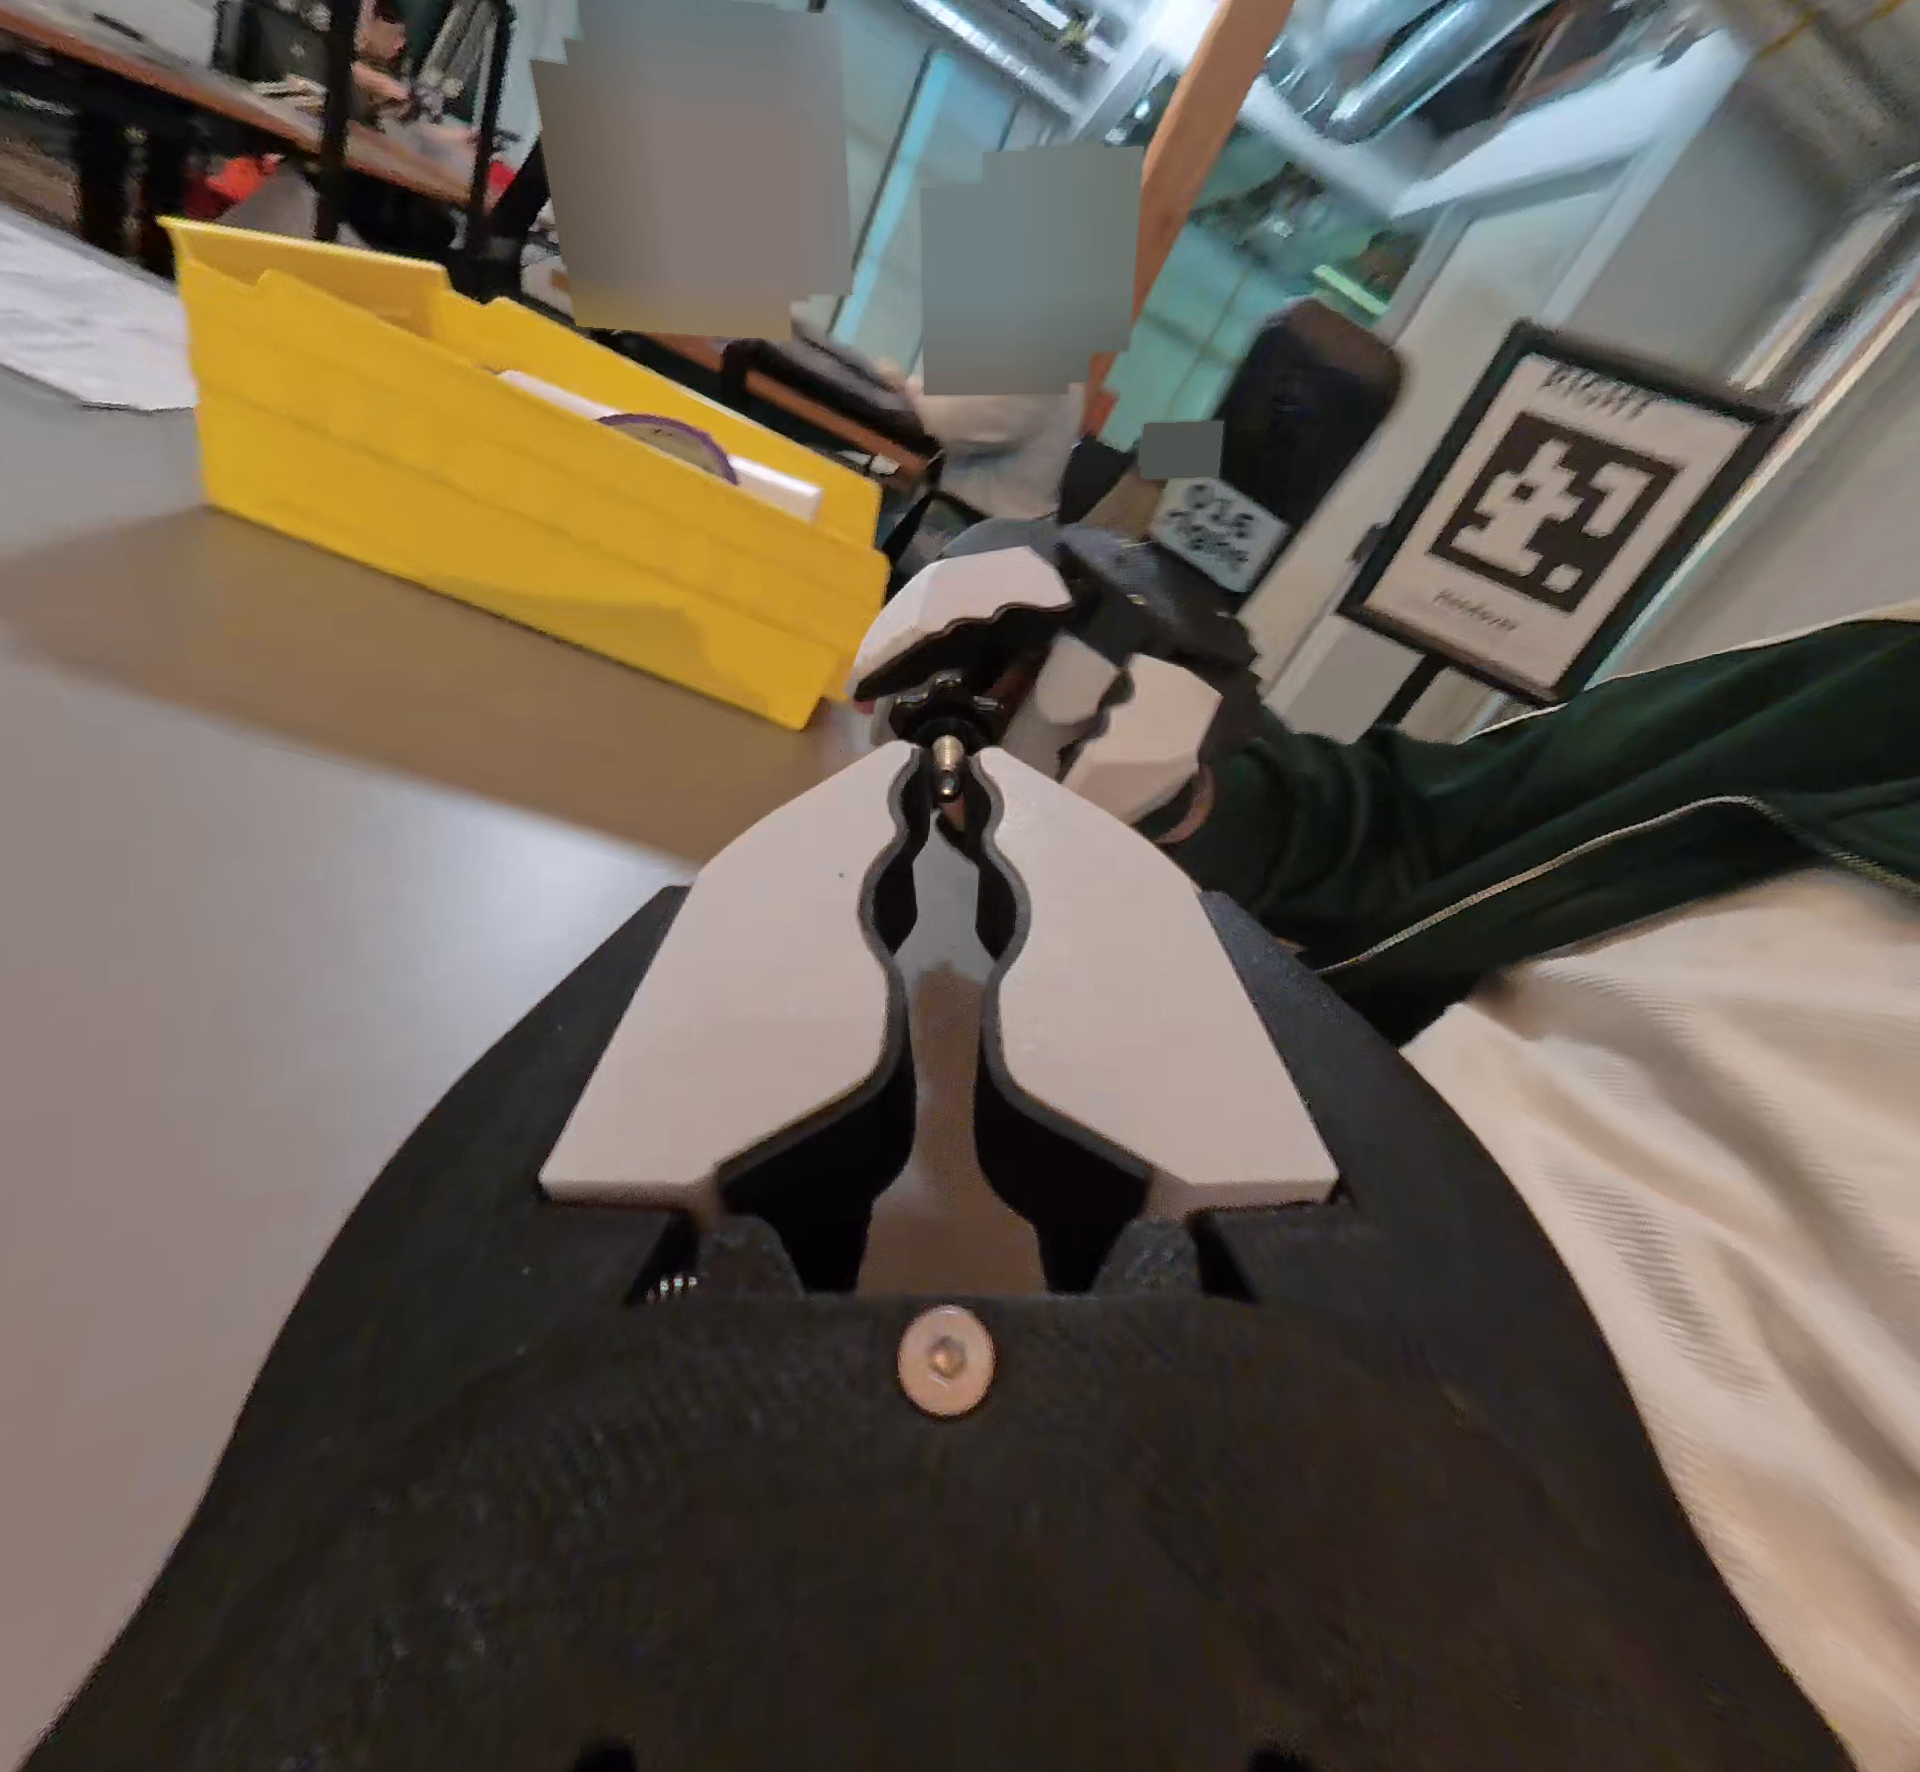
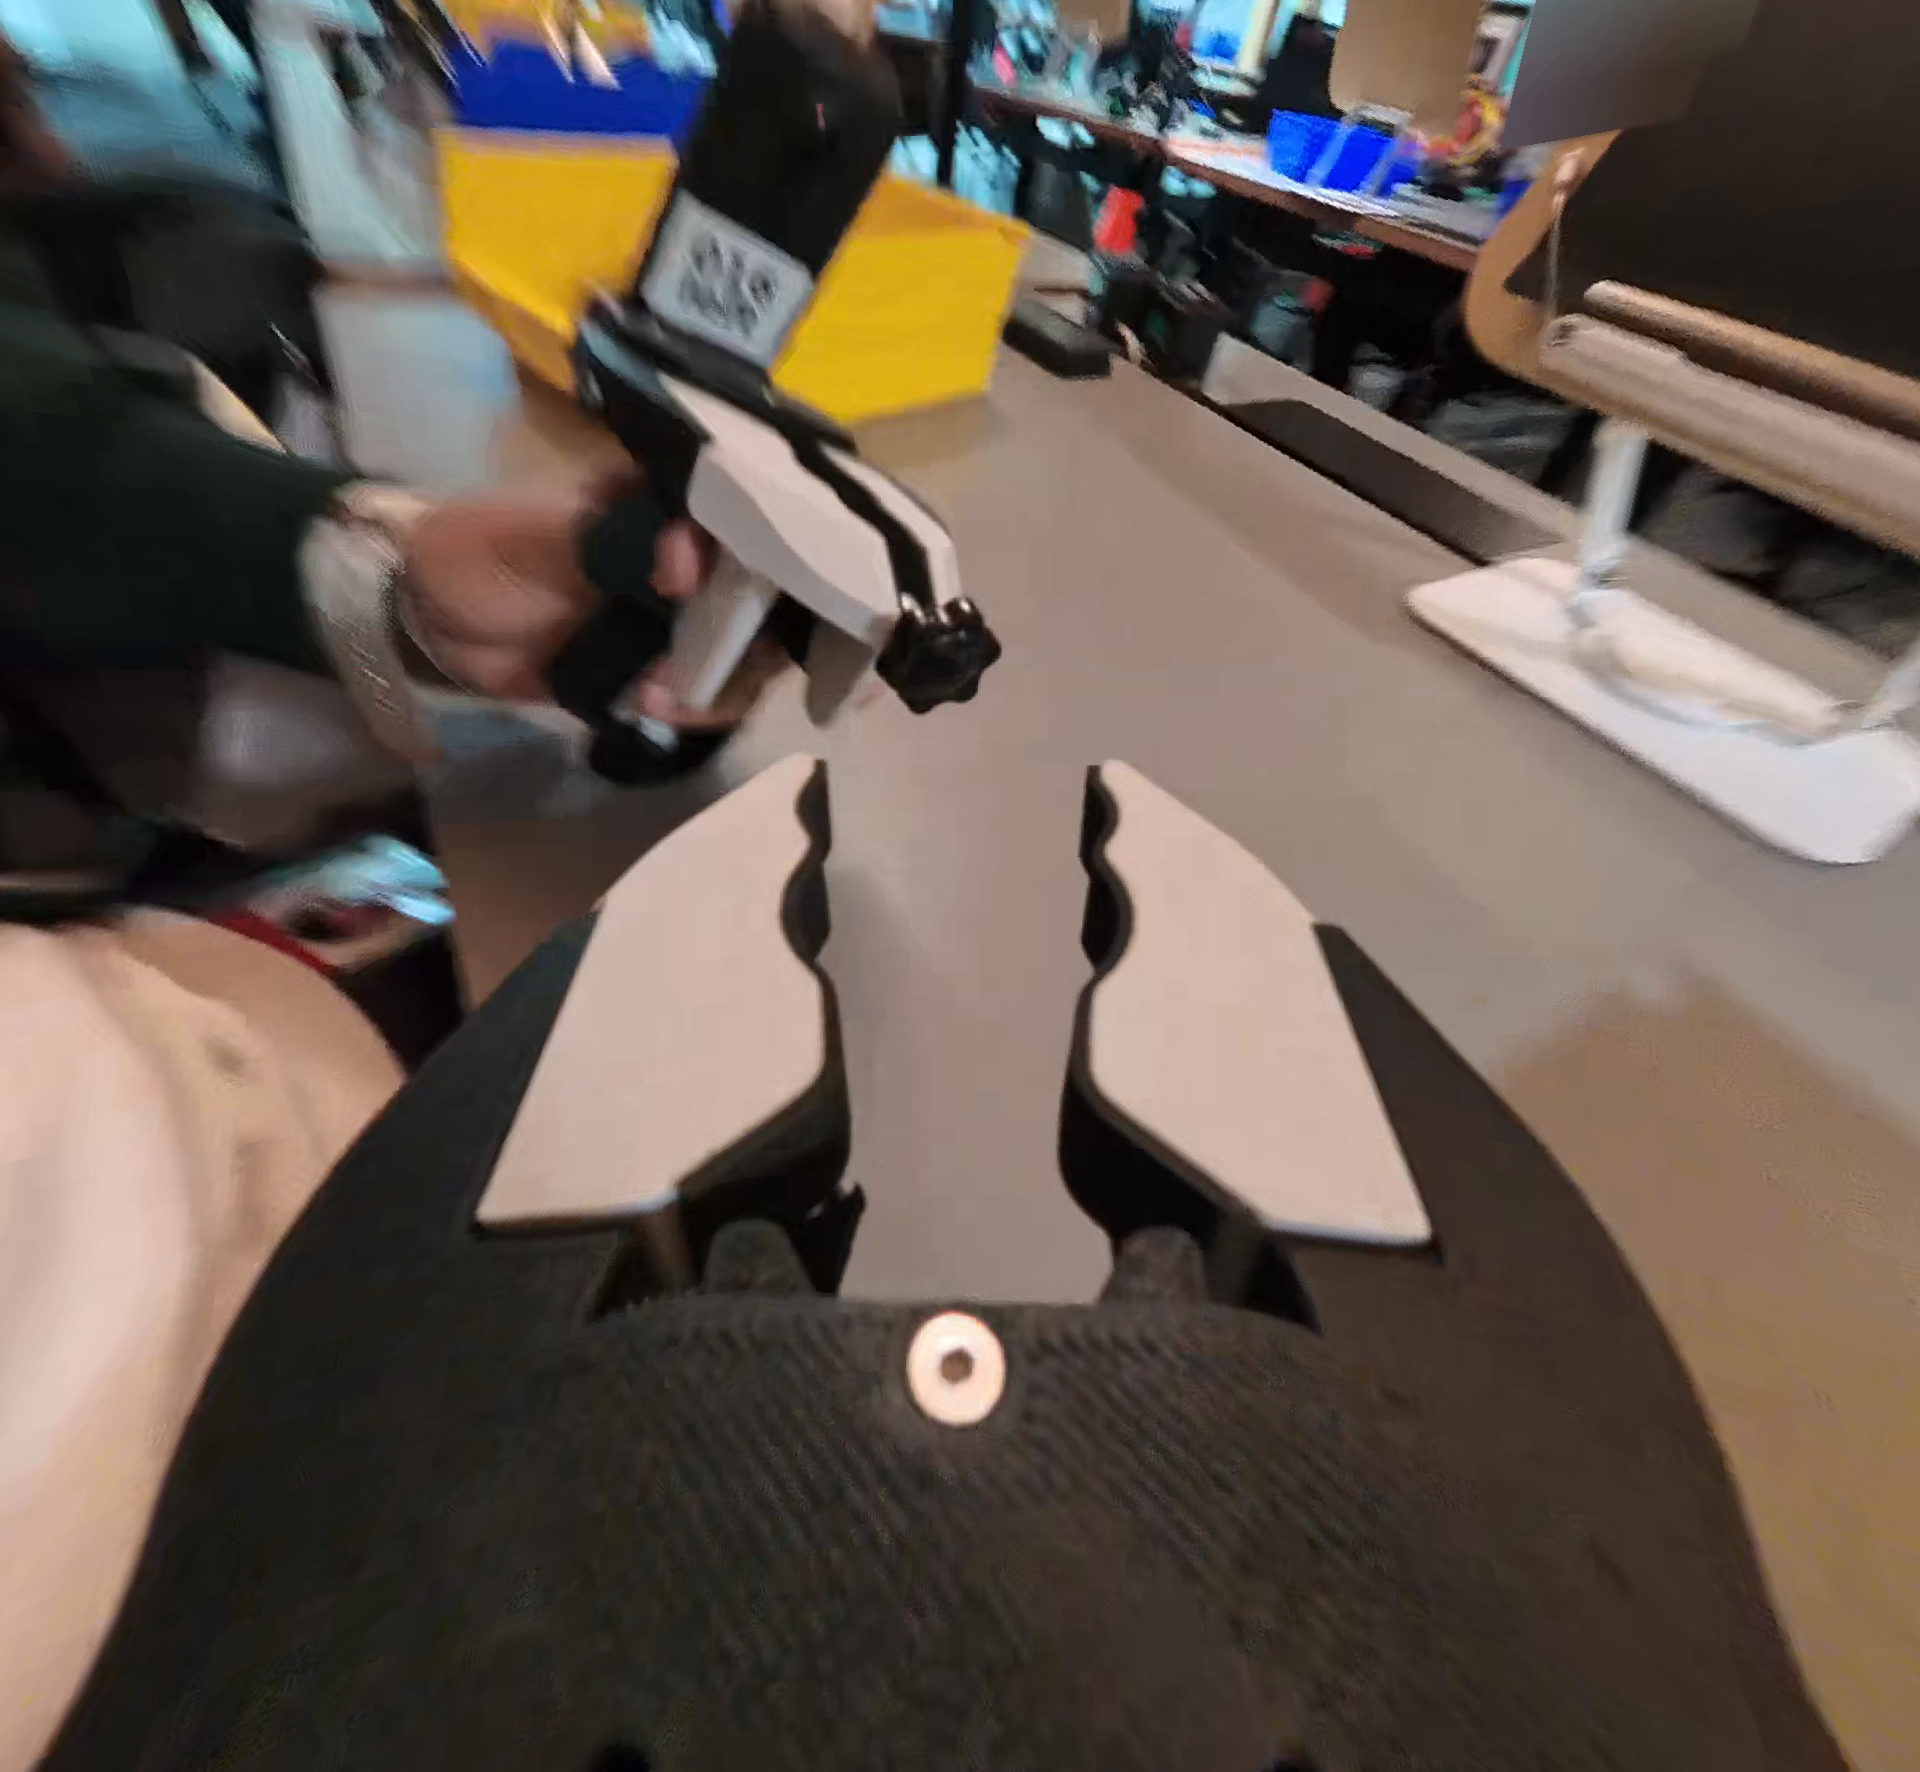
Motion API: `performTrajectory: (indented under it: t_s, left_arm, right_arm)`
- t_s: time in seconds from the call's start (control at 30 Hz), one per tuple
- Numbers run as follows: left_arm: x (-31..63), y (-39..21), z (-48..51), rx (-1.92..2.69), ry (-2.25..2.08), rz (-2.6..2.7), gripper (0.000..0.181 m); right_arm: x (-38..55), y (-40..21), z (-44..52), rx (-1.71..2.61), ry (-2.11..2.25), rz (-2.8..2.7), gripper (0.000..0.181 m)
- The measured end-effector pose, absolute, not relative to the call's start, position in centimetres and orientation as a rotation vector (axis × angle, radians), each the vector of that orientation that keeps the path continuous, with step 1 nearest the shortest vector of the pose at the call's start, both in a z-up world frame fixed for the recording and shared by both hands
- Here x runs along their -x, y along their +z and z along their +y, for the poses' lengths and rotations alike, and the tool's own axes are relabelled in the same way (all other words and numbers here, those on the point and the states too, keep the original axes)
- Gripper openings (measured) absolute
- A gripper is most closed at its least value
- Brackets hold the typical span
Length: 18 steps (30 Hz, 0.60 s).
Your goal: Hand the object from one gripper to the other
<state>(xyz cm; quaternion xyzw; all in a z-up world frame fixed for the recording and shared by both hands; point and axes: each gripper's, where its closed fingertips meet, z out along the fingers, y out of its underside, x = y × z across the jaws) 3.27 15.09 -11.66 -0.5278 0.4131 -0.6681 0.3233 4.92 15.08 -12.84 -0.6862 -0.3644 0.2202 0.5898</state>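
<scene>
A small black star knob (image 1: 935, 712) with a metal stud is pinched at the tips of my left gripper (image 1: 945, 766), which is shut on the stud above the grey table (image 1: 312, 943). The right gripper's grey fingers (image 1: 966, 616) stand spread just beyond the knob. In the right wrist view my right gripper (image 2: 956, 772) is open and empty. The left gripper (image 2: 914, 600), held by a hand, points the knob (image 2: 940, 647) toward the gap, a little beyond the right fingertips and apart from them.
A yellow bin (image 1: 499, 475) stands on the table behind the grippers; it also shows in the right wrist view (image 2: 904, 299). A white stand base (image 2: 1662, 714) sits at the right. A framed black-and-white marker board (image 1: 1538, 517) stands behind. A dark green sleeve (image 1: 1558, 808) reaches in.
</scene>
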Motion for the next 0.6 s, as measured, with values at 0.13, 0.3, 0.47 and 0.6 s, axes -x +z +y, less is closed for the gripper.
performTrajectory:
  t_s: [0.13, 0.3, 0.47, 0.6]
  left_arm:
    - [-3.2, -11.1, 14.3, 1.331, -1.830, 1.099, 0.006]
    - [-3.7, -11.1, 12.8, 1.295, -1.835, 1.175, 0.006]
    - [-4.0, -11.2, 12.0, 1.282, -1.819, 1.224, 0.006]
    - [-3.9, -11.2, 12.2, 1.273, -1.796, 1.222, 0.006]
  right_arm:
    - [-5.0, -11.4, 14.4, 1.570, 0.836, -0.722, 0.039]
    - [-4.5, -10.9, 13.8, 1.544, 0.986, -0.694, 0.036]
    - [-4.0, -11.1, 13.3, 1.564, 1.087, -0.688, 0.032]
    - [-3.8, -11.1, 13.1, 1.571, 1.092, -0.704, 0.024]
